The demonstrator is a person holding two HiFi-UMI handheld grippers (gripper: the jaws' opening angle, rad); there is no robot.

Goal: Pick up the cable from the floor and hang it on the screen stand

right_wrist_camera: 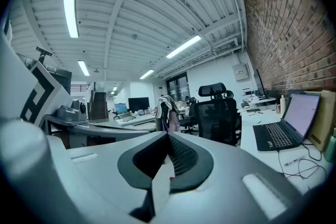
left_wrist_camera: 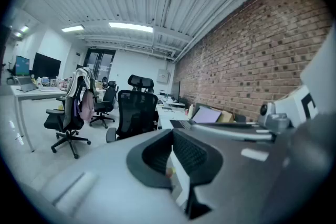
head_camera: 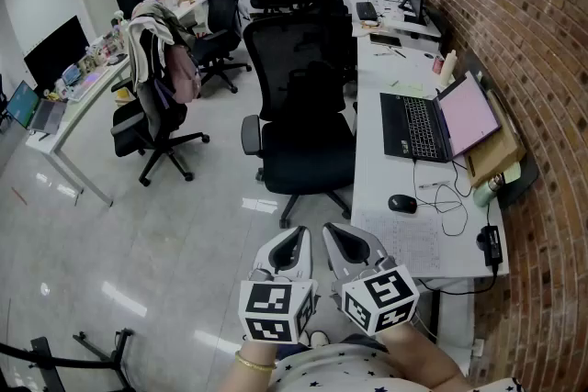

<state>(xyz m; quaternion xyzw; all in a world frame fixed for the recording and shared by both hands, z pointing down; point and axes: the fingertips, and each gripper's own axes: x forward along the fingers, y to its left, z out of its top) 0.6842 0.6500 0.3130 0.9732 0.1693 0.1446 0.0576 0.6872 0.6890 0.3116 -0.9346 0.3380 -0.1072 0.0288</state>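
Both grippers are held close to my body at the bottom of the head view, pointing forward over the pale floor. My left gripper [head_camera: 301, 236] [left_wrist_camera: 171, 132] is shut with nothing between its jaws. Right beside it, my right gripper [head_camera: 331, 231] [right_wrist_camera: 168, 135] is shut and holds nothing as well. Each gripper view shows the other gripper at its side. No cable on the floor shows in any view. Black stand legs [head_camera: 87, 349] rest on the floor at the lower left; what they carry is cut off by the frame.
A black office chair [head_camera: 303, 124] stands just ahead, pushed against a white desk [head_camera: 381, 188]. On the desk lie a laptop [head_camera: 432, 124], a mouse [head_camera: 401, 204] and thin cables [head_camera: 450, 197]. A brick wall runs along the right. A clothes-draped chair [head_camera: 156, 96] stands to the left.
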